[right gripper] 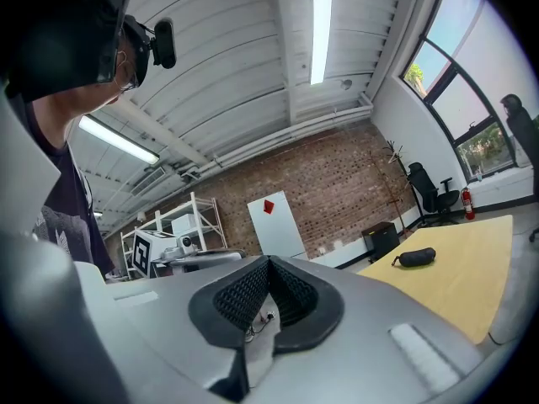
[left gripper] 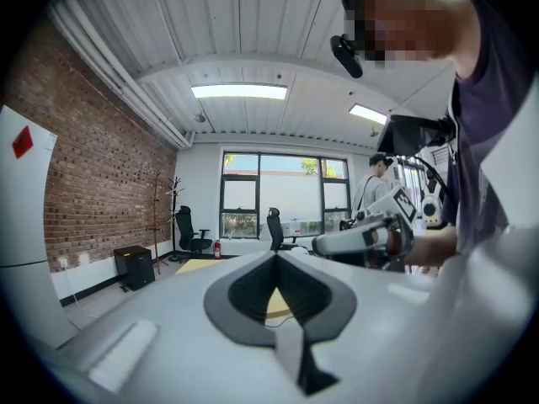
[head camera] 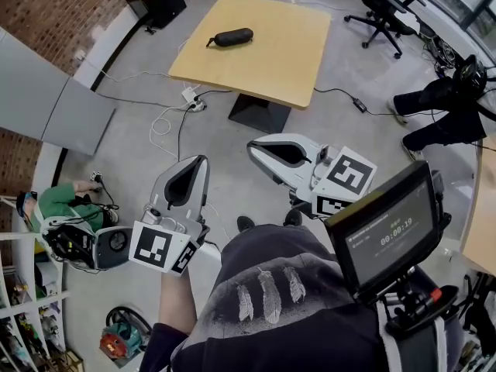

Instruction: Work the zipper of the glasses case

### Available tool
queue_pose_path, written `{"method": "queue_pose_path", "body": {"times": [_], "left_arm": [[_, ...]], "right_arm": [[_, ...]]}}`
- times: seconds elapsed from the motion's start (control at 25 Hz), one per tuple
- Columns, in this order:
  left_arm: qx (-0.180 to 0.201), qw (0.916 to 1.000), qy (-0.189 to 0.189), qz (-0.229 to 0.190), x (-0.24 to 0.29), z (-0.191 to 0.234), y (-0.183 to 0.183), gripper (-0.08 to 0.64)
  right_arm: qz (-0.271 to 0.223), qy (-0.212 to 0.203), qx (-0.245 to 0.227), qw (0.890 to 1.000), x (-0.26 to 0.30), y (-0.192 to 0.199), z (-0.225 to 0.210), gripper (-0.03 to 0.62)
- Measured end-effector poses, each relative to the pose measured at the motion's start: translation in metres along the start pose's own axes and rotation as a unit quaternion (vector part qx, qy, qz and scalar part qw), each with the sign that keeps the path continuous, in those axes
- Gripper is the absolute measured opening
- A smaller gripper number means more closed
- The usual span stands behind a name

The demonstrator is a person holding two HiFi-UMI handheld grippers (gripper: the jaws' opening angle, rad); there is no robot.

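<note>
On the table point(head camera: 288, 67) the glasses case point(head camera: 231, 37) lies alone, well apart from the closed, empty left gripper point(head camera: 199, 163) and right gripper point(head camera: 253, 148)

Only readable text: timer on the small screen point(head camera: 390, 235), looks like 00:00:10; the line above it is too small to read. White panel point(right gripper: 276, 225) carries a red diamond sign point(right gripper: 268, 206), no print legible.

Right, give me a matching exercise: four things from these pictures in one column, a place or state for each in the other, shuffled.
1 glasses case
2 table
3 left gripper
4 office chair

a jaws shut, empty, above the floor
b light wooden top
c lying on the table
d on the floor beyond the table

Pairs: 1-c, 2-b, 3-a, 4-d
</note>
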State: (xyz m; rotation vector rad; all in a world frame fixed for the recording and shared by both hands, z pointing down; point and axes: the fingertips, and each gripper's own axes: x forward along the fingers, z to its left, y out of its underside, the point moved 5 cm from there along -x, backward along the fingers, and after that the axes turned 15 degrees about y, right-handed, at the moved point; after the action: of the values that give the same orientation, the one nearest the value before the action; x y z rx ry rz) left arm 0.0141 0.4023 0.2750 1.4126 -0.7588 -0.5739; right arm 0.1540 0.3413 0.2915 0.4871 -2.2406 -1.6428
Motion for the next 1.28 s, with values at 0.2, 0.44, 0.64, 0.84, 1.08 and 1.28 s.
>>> {"method": "queue_pose_path", "body": {"times": [0.2,0.44,0.64,0.84,1.08,1.28], "left_arm": [[0.008,1.0,-0.001,-0.005,0.001,-0.002,-0.003,0.0],[0.011,0.9999,-0.002,-0.008,-0.004,-0.001,-0.009,0.0],[0.007,0.9999,-0.007,-0.011,-0.009,0.003,-0.014,0.0],[0.004,0.9998,-0.008,-0.02,-0.032,0.025,-0.014,0.0],[0.005,0.9994,-0.013,-0.032,-0.052,0.043,-0.001,0.0],[0.002,0.9991,-0.016,-0.04,-0.073,0.056,0.007,0.0]], "right_arm": [[0.002,-0.002,0.0,1.0,0.0,0.003,0.0,0.002],[-0.001,0.011,-0.022,1.0,0.005,-0.004,0.004,0.002],[0.005,0.012,-0.029,1.0,0.009,-0.009,0.008,0.002],[0.011,0.009,-0.038,0.999,0.038,-0.012,0.027,0.002],[0.017,0.002,-0.053,0.998,0.062,-0.002,0.041,0.002],[0.024,-0.005,-0.063,0.998,0.083,0.007,0.061,0.002]]}}
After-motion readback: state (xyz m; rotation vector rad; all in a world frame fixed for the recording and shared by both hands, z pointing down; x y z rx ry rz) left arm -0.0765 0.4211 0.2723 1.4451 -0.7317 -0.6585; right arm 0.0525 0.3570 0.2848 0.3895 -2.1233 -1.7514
